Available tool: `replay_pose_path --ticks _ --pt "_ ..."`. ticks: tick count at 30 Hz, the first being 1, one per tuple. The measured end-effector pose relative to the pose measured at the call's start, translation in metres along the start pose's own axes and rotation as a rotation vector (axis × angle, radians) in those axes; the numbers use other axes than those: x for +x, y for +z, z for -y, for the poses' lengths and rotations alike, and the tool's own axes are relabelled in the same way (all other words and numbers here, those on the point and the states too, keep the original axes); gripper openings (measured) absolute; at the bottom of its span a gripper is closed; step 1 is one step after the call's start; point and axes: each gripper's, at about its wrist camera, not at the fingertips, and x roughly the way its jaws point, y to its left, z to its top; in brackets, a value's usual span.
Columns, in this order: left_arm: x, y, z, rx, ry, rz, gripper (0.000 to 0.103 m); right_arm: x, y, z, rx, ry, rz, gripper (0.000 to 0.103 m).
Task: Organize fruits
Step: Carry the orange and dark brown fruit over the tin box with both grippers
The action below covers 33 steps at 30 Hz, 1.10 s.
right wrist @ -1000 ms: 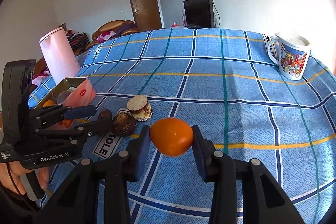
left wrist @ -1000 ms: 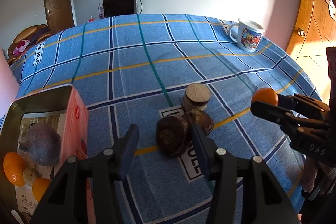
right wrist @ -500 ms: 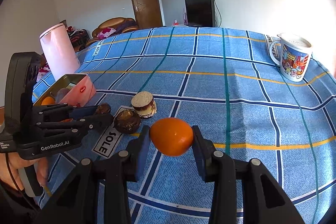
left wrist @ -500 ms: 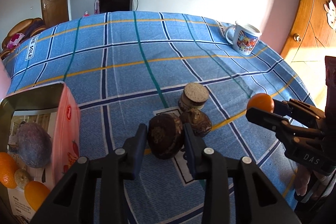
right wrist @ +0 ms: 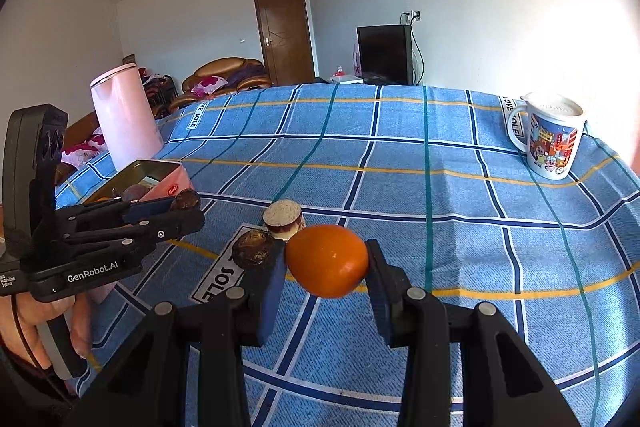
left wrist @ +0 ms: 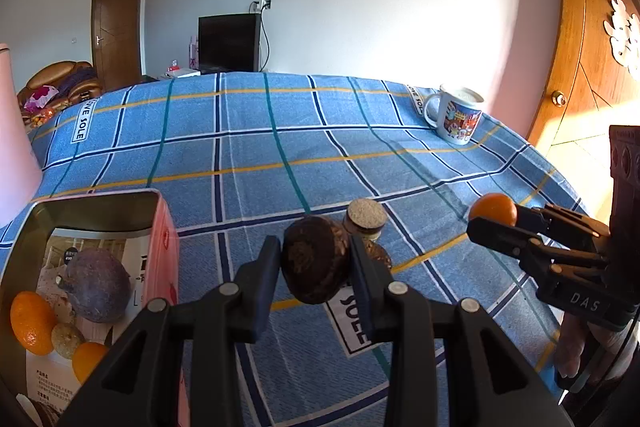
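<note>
My left gripper is shut on a dark brown round fruit and holds it above the blue checked cloth; it also shows in the right wrist view. My right gripper is shut on an orange, held above the cloth; the orange also shows in the left wrist view. Two more brown fruits lie on the cloth: one with a pale cut top and a dark one. A pink tin box at the left holds a purple fruit, oranges and a small pale fruit.
A printed mug stands at the far right of the table. A pink kettle stands at the far left behind the tin. The table edge and a wooden door lie to the right.
My left gripper has shut on the dark brown fruit and lifted it off the cloth. My right gripper still holds the orange, almost unmoved.
</note>
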Motion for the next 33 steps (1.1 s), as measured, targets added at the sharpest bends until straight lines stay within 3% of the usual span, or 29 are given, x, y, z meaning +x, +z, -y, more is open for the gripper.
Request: replay_pose_path --ticks 14,27,33 --pt "-0.023 -0.002 0.009 0.048 0.059 0.13 0.036 -0.014 -0.001 -0.005 -0.027 -0.015 0.077 0.041" --pt "-0.038 -0.007 0.015 0.077 0.089 0.209 0.036 -0.027 -0.003 -0.012 -0.055 -0.035 0.145 0.041" --pt "-0.047 -0.012 0.009 0.056 0.083 0.21 0.036 -0.03 -0.003 -0.019 -0.065 -0.021 0.169 0.041"
